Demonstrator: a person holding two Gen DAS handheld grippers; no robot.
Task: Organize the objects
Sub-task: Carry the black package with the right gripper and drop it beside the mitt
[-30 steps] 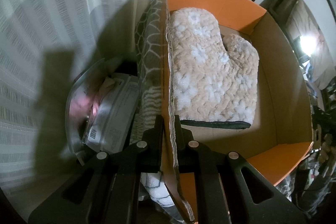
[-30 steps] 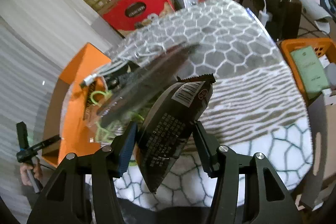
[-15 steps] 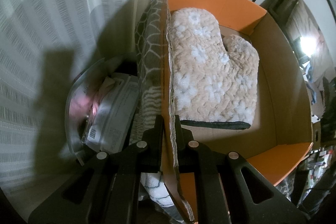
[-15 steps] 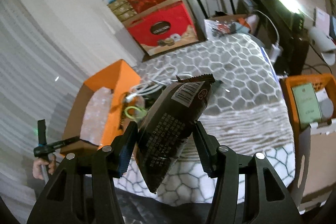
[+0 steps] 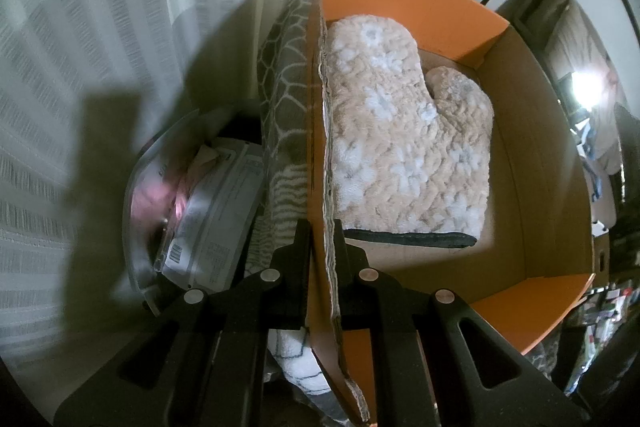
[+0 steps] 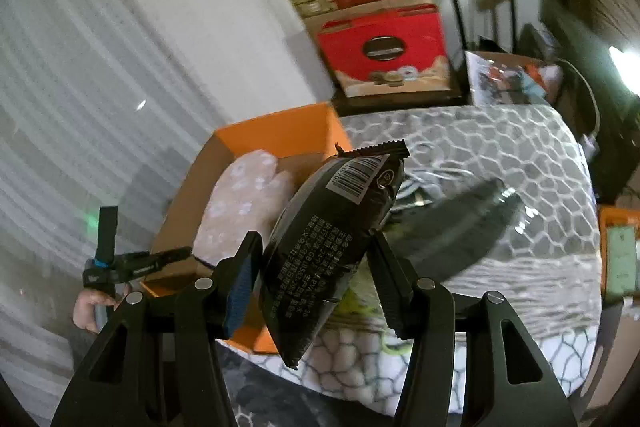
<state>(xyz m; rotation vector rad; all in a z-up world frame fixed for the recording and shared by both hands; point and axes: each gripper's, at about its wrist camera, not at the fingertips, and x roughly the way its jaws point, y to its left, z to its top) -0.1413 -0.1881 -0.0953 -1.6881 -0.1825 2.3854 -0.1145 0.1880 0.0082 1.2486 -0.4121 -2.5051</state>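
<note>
Two grips: my right gripper [image 6: 314,283] clamps the snack bag [image 6: 334,239] mid-frame, light, crinkly, slippery, so hold mid-body; left gripper [image 5: 320,247] pinches box wall [image 5: 322,147], stiff cardboard

A grey blanket [image 6: 516,147] with a white honeycomb pattern covers the surface; an orange cardboard box [image 6: 276,135] sits on its far left side.

A home — curtains [image 5: 100,47], patterned bedspread [image 6: 500,155], stacked gift boxes [image 6: 380,39].
</note>
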